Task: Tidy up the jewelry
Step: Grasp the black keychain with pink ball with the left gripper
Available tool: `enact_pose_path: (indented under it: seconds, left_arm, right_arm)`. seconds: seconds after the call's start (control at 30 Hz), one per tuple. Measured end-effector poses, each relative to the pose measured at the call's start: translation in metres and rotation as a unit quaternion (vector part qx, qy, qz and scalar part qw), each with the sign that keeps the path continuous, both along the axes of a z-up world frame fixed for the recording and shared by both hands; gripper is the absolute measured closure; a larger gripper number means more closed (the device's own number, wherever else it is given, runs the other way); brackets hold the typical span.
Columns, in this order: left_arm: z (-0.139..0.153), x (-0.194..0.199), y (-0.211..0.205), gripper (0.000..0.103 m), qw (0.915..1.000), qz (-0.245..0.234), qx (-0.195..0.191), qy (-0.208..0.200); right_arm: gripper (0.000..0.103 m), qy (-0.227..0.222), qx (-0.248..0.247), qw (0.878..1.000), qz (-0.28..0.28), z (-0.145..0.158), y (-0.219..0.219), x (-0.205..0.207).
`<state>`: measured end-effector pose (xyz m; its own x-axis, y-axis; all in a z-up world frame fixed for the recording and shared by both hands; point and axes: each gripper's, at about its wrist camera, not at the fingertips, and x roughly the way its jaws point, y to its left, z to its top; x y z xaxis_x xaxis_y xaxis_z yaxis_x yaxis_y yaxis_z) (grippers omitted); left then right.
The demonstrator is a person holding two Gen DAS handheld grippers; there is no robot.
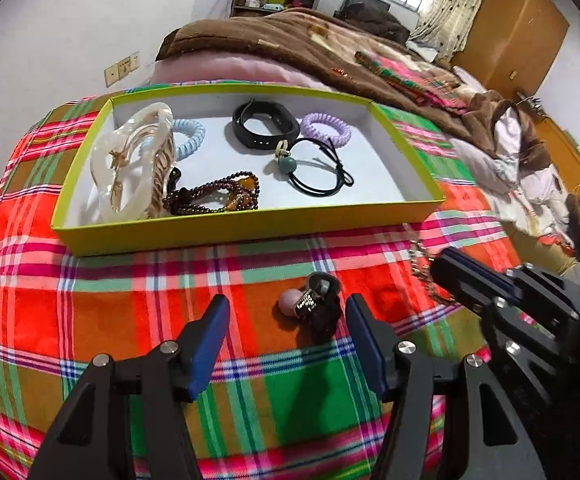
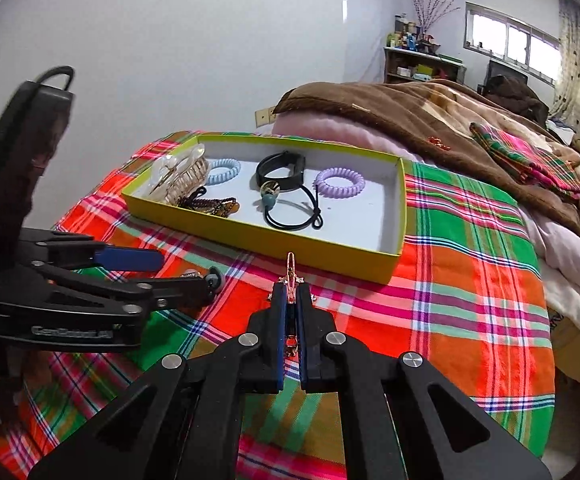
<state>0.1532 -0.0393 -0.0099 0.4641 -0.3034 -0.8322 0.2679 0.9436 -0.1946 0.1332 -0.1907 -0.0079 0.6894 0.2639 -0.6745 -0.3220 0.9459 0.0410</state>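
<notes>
- Left wrist view: a plaid cloth [image 1: 90, 312] covers the surface, with a brown blanket [image 1: 290, 40] heaped at the far side.
- A yellow tray [image 1: 250, 232] sits on the cloth, far of both grippers.
- In the tray, left to right: a clear hair claw [image 1: 130, 160], a blue coil tie [image 1: 190, 136], a dark bead bracelet [image 1: 214, 196], a black band [image 1: 266, 124], a black elastic [image 1: 318, 172] with a green bead, and a purple coil tie [image 1: 326, 128].
- The left gripper [image 1: 288, 316] stands spread, a dark scrunchie [image 1: 318, 312] with a pink bead lying on the cloth between its fingers, apart from both.
- The right gripper [image 2: 290, 300] is pressed together, pinching a chain [image 2: 290, 268] near the tray's near wall.
</notes>
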Motion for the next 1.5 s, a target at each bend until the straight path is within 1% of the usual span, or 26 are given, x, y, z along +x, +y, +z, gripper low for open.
enact_pose_path:
  seconds: [0.07, 0.2, 0.3, 0.4, 0.47, 0.53, 0.57, 0.63, 0.7, 1.23, 1.5]
  left_arm:
    - [-0.001, 0.001, -0.007, 0.041, 0.9997, -0.005, 0.020, -0.009]
    - [-0.004, 0.003, -0.013, 0.041, 0.9995, -0.005, 0.029, -0.008]
    - [-0.004, 0.002, -0.019, 0.041, 0.9984, -0.006, 0.055, -0.015]
    - [-0.004, 0.002, -0.019, 0.041, 0.9981, -0.005, 0.058, -0.017]
    - [-0.005, 0.002, -0.020, 0.044, 0.9978, -0.004, 0.064, -0.019]
    - [-0.005, 0.001, -0.020, 0.053, 0.9974, -0.002, 0.069, -0.023]
    - [-0.004, 0.001, -0.020, 0.055, 0.9972, -0.002, 0.070, -0.024]
    - [-0.004, 0.002, -0.019, 0.063, 0.9971, -0.001, 0.071, -0.025]
    - [-0.004, 0.002, -0.018, 0.067, 0.9971, 0.000, 0.072, -0.025]
    - [0.000, 0.000, -0.014, 0.069, 0.9979, -0.002, 0.059, -0.027]
    - [0.010, -0.003, -0.011, 0.069, 0.9980, -0.003, 0.051, -0.038]
  right_arm:
    - [0.099, -0.001, 0.001, 1.000, -0.003, 0.000, -0.002, -0.001]
    - [0.099, -0.003, 0.005, 1.000, -0.005, 0.001, -0.005, -0.002]
    - [0.099, -0.007, 0.006, 1.000, -0.002, 0.003, -0.005, -0.002]
    - [0.099, -0.009, 0.007, 1.000, -0.001, 0.004, -0.005, -0.003]
    - [0.099, -0.009, 0.008, 1.000, -0.002, 0.004, -0.006, -0.003]
    - [0.099, -0.010, 0.009, 1.000, -0.003, 0.004, -0.007, -0.003]
    - [0.099, -0.010, 0.009, 1.000, -0.003, 0.005, -0.007, -0.003]
    - [0.099, -0.010, 0.009, 1.000, -0.004, 0.005, -0.007, -0.003]
    - [0.099, -0.010, 0.009, 1.000, -0.004, 0.005, -0.007, -0.003]
    - [0.099, -0.011, 0.007, 1.000, -0.006, 0.007, -0.006, -0.003]
    - [0.099, -0.016, 0.011, 1.000, -0.008, 0.012, -0.008, -0.005]
